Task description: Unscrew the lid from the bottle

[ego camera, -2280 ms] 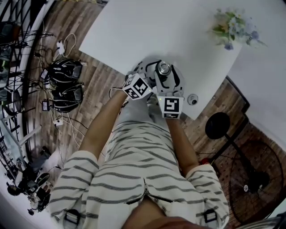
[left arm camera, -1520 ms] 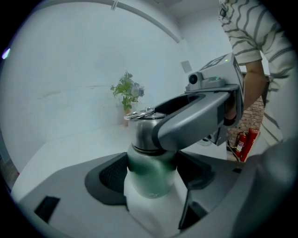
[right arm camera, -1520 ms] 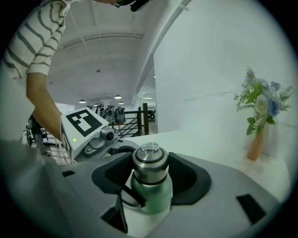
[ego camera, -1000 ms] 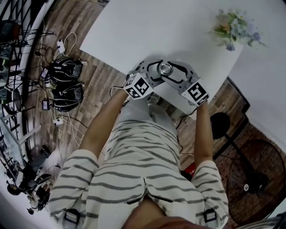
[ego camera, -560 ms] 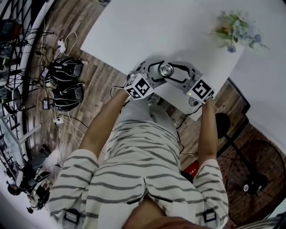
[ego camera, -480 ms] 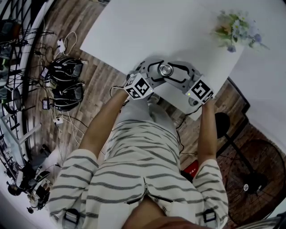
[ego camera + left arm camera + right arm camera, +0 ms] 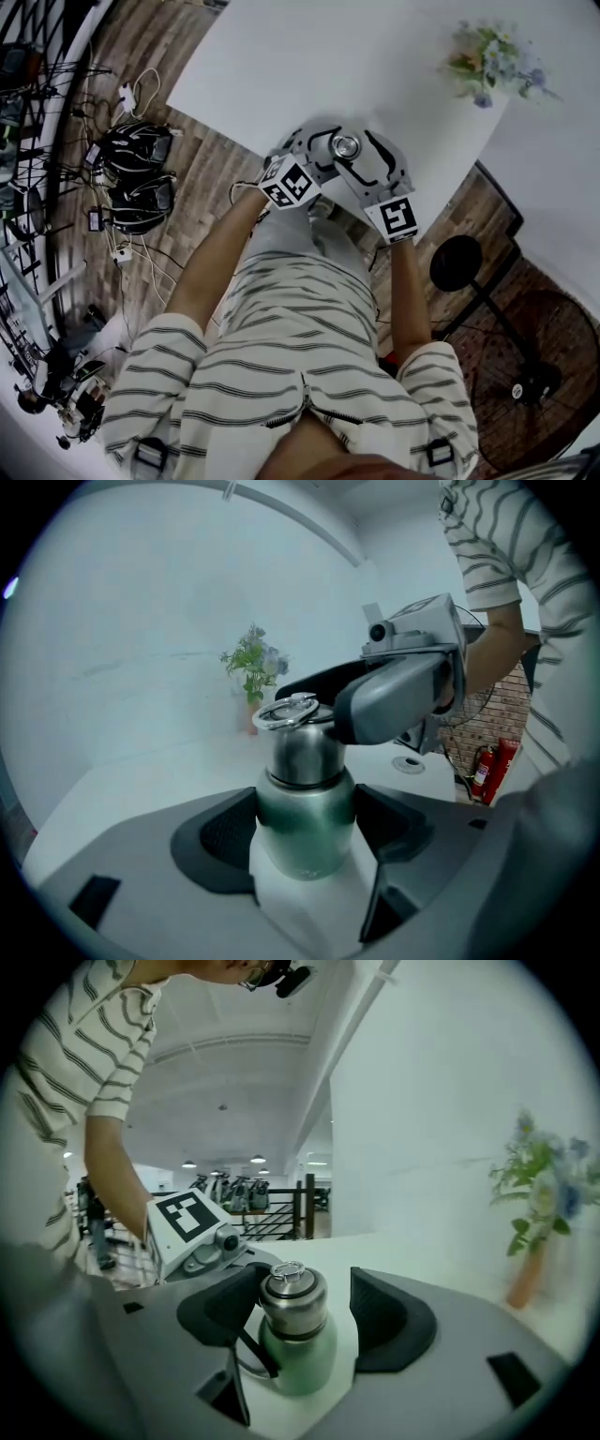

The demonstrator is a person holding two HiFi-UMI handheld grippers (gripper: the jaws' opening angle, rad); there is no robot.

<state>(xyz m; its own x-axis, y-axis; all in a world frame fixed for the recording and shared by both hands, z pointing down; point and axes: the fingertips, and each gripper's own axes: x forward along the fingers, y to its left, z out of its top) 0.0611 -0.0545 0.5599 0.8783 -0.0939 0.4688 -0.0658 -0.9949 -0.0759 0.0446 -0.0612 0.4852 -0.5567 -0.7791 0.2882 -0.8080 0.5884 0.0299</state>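
A green bottle (image 7: 305,832) with a steel lid (image 7: 298,733) that has a ring on top stands near the front edge of the white table (image 7: 309,66). My left gripper (image 7: 305,817) is shut on the green body, a pad pressed on each side. My right gripper (image 7: 307,1312) reaches over from the right and its jaws flank the lid (image 7: 292,1299). These jaws are opening, and a gap shows between the lid and the right pad (image 7: 384,1321). In the head view the lid (image 7: 345,145) sits between both grippers, the left gripper (image 7: 317,155) and the right gripper (image 7: 358,159).
A vase of flowers (image 7: 492,61) stands at the table's far right corner. A small round fitting (image 7: 410,764) lies on the table near the right edge. On the floor are helmets (image 7: 141,150) with cables at the left and a fan (image 7: 457,264) at the right.
The right gripper turned out to the right around the lid, then swung back toward the person, with its jaws now wider. The left gripper and bottle have stayed put.
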